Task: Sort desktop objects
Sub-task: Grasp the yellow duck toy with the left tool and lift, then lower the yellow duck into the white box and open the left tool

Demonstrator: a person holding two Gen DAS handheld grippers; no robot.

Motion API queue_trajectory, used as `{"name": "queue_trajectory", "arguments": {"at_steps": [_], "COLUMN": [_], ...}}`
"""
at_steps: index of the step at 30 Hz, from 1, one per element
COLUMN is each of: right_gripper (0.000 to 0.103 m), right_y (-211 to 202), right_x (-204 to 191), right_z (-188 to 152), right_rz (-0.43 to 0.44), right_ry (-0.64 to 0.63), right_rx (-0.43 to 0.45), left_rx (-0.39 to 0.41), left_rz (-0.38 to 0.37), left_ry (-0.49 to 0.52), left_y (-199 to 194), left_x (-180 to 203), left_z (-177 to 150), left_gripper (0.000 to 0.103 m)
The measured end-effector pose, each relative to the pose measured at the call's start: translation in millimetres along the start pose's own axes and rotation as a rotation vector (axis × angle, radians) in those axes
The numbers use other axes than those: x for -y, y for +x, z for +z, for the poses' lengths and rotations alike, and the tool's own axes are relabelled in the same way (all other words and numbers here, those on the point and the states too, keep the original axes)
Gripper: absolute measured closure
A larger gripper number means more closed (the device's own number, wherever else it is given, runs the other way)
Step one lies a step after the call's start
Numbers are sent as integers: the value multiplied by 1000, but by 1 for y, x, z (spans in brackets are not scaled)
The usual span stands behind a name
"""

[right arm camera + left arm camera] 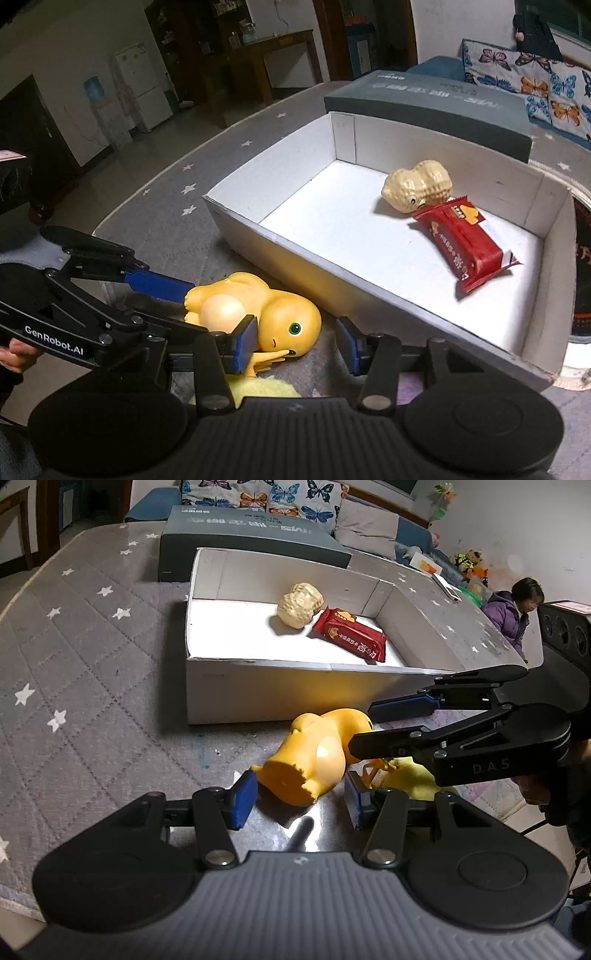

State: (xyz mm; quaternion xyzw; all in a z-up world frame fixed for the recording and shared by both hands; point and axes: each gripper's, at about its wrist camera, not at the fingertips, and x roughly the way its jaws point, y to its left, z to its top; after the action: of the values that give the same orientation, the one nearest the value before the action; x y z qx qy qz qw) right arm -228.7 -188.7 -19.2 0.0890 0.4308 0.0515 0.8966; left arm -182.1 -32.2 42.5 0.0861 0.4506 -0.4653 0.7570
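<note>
Lying on its side: yellow dinosaur toy [314, 755] [255, 314], on the grey star-print table cover [92, 672] [173, 221], just outside the near wall of the white cardboard box [258, 690] [388, 295].
Toy orientation: pale belly turned up and outward; head with green eye seen in the right wrist view; flat foot end toward the left wrist camera.
Left gripper [297, 799] [177, 306]: fingers apart, blue pads on either side of the toy's foot end; left pad close against the toy, right pad standing clear; no clamp visible.
Right gripper [293, 345] [364, 723]: fingers apart, reaching across the toy's head end; left pad over the belly edge, right pad clear of the head; contact with the toy not certain.
Second yellow item [413, 779] [266, 386]: soft and pale, partly hidden beneath the right gripper, just beside the toy; kind not identifiable.
Box contents: peanut-shaped toy [300, 604] [419, 190] and red snack packet [351, 635] [465, 245], touching at one corner, toward the far half of the box floor.
Behind the box: dark grey carton [243, 541] [428, 107], closed, touching or nearly touching the far wall.
Background: butterfly-print cushion [266, 496] [546, 88] on a sofa; person in a purple jacket [511, 613] at the right of the left wrist view.
</note>
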Motion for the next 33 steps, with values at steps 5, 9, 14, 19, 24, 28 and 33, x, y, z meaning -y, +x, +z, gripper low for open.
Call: {"name": "queue_trajectory", "arguments": {"at_steps": [5,9,14,19,24,28,33], "right_gripper": [57,61,63,64,64,64,64], "right_y": [6,9,11,10,0,-16,-38], "right_x": [2,5,7,2,-9,-20,-29], "right_z": [2,2,2,1,2,8,24], "right_rz": [24,53,80,68,63,53,16], "right_ry": [17,47,70,62,48,32,14], "right_rx": [-15,-19,-17,-8,18,47,114], "left_rx": [-5,-6,2,11,24,62,132], "left_rz": [-1,-2,3,7,10,12,34], "left_ry": [2,-4,-9,-14,-20,-20,17], "left_y": [5,5,1,-3,-10,-30,-48], "left_x": [0,-1,-2,-2,-2,2,14], "left_z": [-1,0,0,0,1,7,29], "left_gripper": [52,52,52,52,52,51,51]}}
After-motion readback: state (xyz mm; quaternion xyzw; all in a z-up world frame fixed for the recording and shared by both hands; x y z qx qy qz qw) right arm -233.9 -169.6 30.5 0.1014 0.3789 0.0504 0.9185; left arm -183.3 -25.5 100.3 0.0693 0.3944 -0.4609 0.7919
